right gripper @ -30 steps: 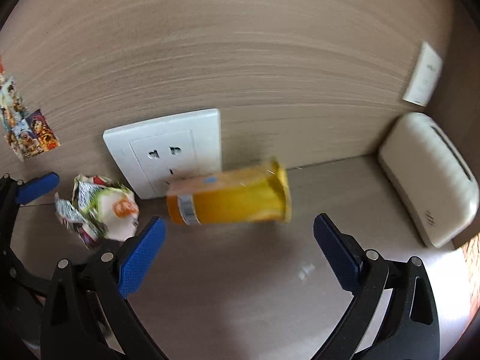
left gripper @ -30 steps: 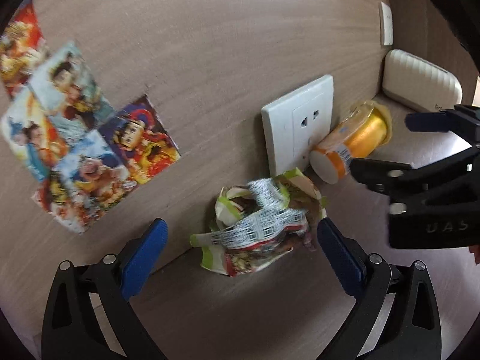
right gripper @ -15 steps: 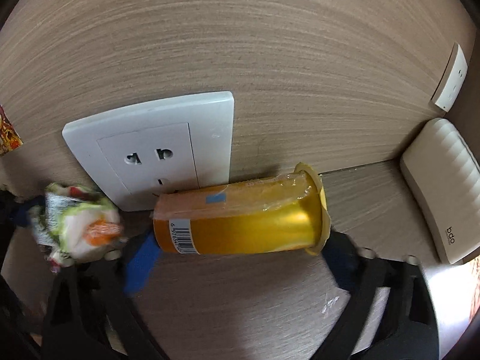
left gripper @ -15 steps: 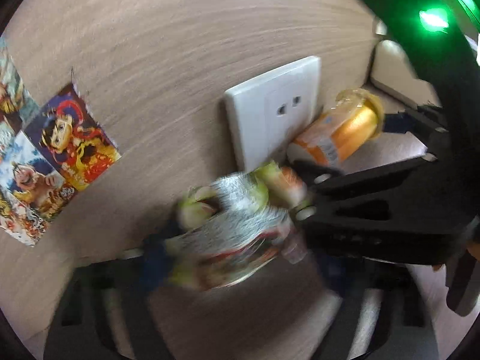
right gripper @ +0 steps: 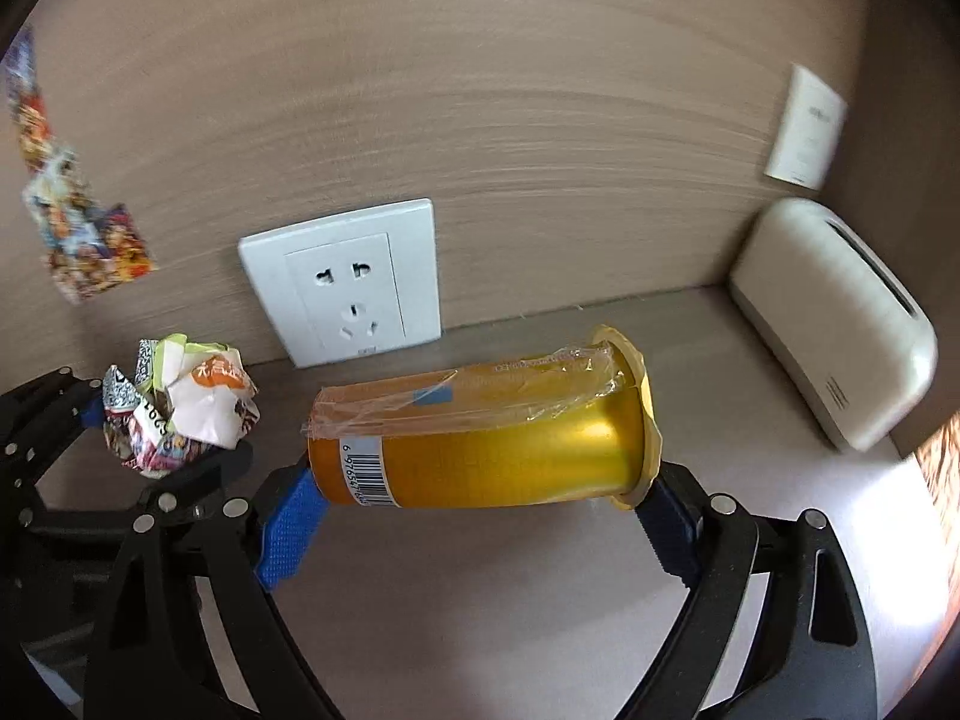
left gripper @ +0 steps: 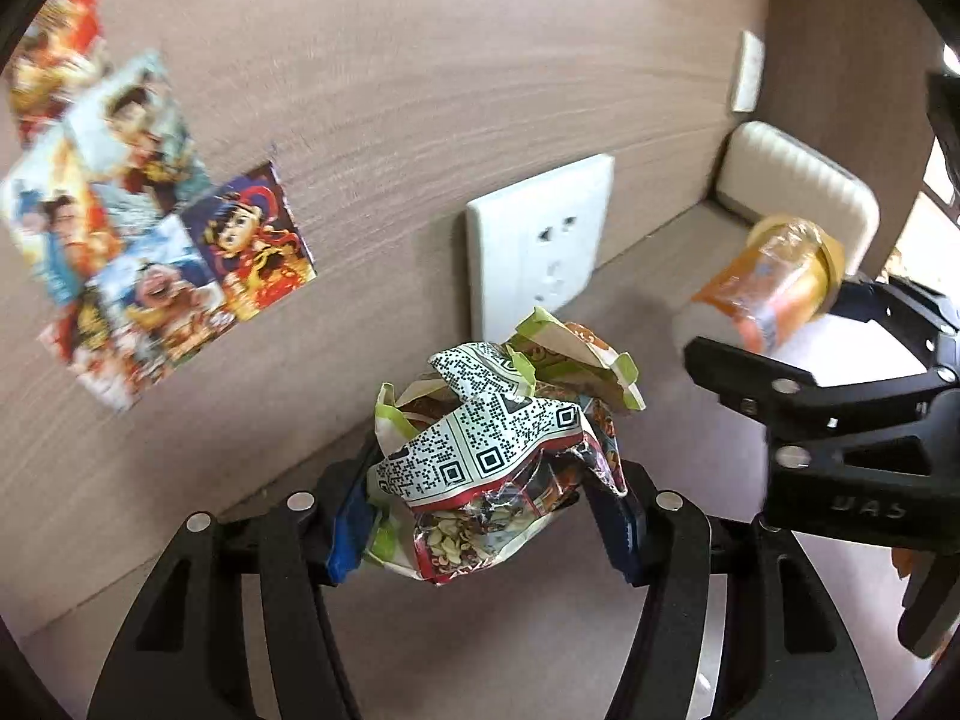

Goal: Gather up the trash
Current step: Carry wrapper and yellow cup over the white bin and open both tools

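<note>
The right gripper (right gripper: 480, 516) has its jaws clamped end to end on the orange cup (right gripper: 486, 435), held sideways above the counter (right gripper: 510, 612) near its back edge. Smaller, the crumpled wrapper (left gripper: 501, 456) sits squeezed between the left gripper (left gripper: 486, 522) jaws — also off the counter.

left gripper (left gripper: 486, 516) clamped, right gripper (right gripper: 480, 516) seemingly clamped too

Both the left gripper (left gripper: 486, 516) and the right gripper (right gripper: 474, 516) are matte black plastic frames with triangular cut-outs, silver round screws at the joints, ribbed blue pads (right gripper: 288, 531) lining the jaws, and faint raised lettering.
</note>
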The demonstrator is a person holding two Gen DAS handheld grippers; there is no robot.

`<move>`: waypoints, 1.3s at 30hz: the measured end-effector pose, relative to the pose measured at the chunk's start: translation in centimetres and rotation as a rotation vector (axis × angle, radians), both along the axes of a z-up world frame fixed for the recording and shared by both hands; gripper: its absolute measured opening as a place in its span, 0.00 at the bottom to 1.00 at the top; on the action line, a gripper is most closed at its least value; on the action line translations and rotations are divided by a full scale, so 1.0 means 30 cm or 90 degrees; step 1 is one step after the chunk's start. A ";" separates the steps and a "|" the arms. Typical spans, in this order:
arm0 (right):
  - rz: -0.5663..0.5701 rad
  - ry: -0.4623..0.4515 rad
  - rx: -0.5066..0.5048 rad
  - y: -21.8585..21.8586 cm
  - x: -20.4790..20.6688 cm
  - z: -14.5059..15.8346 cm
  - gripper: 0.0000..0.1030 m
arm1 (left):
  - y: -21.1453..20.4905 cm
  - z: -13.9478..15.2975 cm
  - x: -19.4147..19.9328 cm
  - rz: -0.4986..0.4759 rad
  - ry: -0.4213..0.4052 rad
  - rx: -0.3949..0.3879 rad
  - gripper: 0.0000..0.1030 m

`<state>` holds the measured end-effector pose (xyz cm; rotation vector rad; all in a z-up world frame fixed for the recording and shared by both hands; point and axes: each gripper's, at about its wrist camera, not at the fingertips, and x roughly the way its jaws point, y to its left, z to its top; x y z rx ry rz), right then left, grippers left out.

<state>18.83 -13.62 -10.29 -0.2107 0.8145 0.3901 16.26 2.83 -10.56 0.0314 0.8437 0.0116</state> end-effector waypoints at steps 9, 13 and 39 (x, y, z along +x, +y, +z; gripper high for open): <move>-0.086 -0.010 0.050 -0.296 -0.261 0.072 0.87 | -0.139 0.072 -0.260 -0.069 -0.003 0.007 0.59; -0.121 -0.014 0.049 -0.399 -0.396 0.089 0.87 | -0.288 0.070 -0.337 -0.127 0.005 -0.002 0.59; -0.433 0.099 0.046 -1.237 -0.924 -0.160 0.87 | -1.320 -0.201 -0.717 -0.560 0.099 0.023 0.59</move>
